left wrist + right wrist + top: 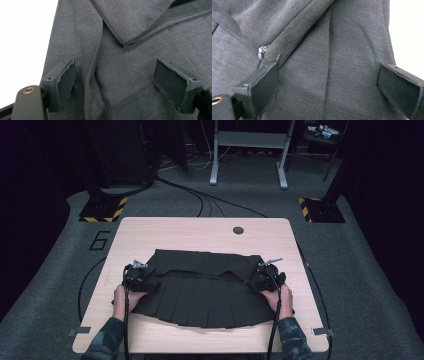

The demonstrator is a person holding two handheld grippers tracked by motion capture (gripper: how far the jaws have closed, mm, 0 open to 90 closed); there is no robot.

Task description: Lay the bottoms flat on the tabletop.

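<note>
A dark pleated skirt (pixel 202 290) is laid flat across the middle of the wooden table (pixel 200 232), with its far part folded over toward the near side. The left gripper (pixel 115 82) is positioned at the skirt's left edge and the right gripper (pixel 329 87) at its right edge, each with jaws spread wide above the cloth and nothing grasped. For a clean next fold, both side edges should be pinched at matching points and all layers gathered, with the zipper pull (pixel 261 52) kept clear of the pads.
</note>
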